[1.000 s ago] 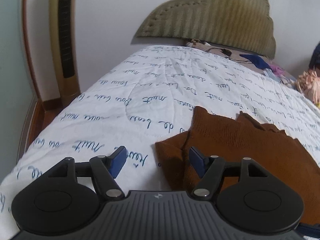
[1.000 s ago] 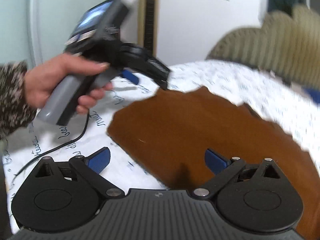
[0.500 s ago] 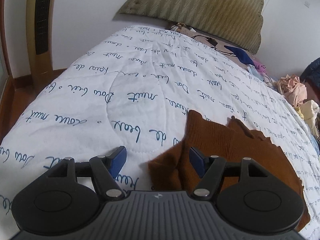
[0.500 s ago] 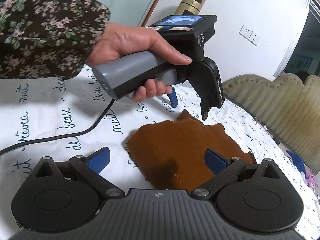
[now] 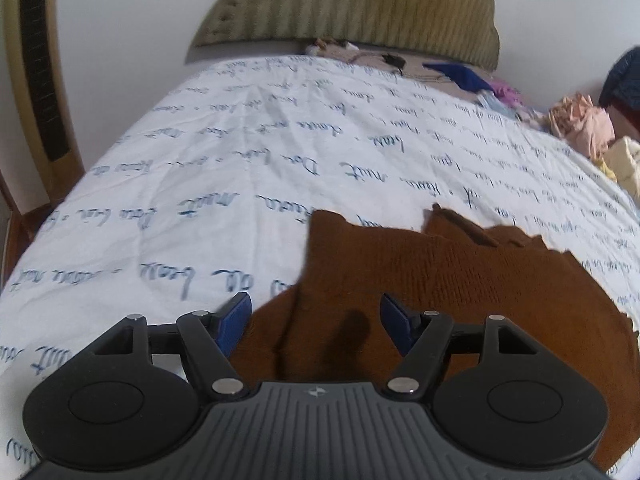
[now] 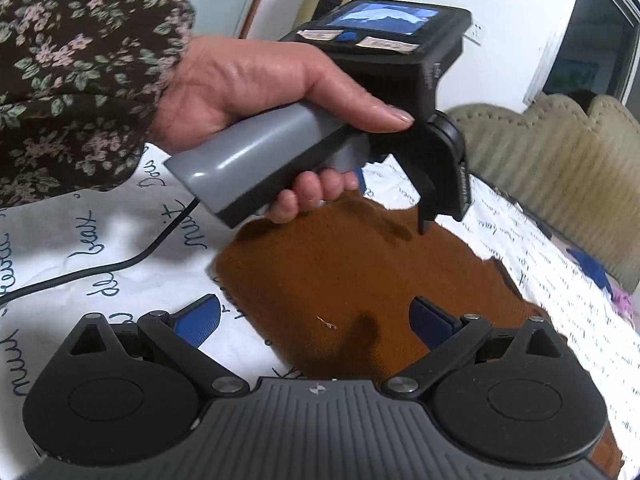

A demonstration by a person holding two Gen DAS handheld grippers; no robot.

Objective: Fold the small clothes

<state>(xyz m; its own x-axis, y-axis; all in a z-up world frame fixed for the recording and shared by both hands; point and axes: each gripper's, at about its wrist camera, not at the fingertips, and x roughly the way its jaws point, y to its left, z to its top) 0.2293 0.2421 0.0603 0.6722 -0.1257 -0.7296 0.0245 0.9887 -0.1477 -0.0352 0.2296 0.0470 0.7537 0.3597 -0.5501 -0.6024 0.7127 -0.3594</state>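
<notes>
A brown knit garment (image 5: 460, 292) lies spread flat on the white bedspread (image 5: 240, 152) with blue script. My left gripper (image 5: 316, 314) hovers open over the garment's left part, where a fold line runs between the blue pads; nothing is gripped. In the right wrist view a hand (image 6: 248, 84) in a floral sleeve holds that left gripper (image 6: 394, 206) tilted down at the garment's (image 6: 360, 272) far corner. My right gripper (image 6: 316, 316) stands open above the garment's near edge, its right pad over the cloth and its left pad over the bedspread.
A padded olive headboard (image 5: 352, 4) stands at the bed's far end. Loose clothes (image 5: 584, 124) are piled at the far right. A gold tower fan (image 5: 36, 80) stands left of the bed. A black cable (image 6: 100, 268) trails across the bedspread.
The left gripper has shifted right and lower, from the garment's left edge to over the cloth. In the right wrist view the hand holding it has come closer.
</notes>
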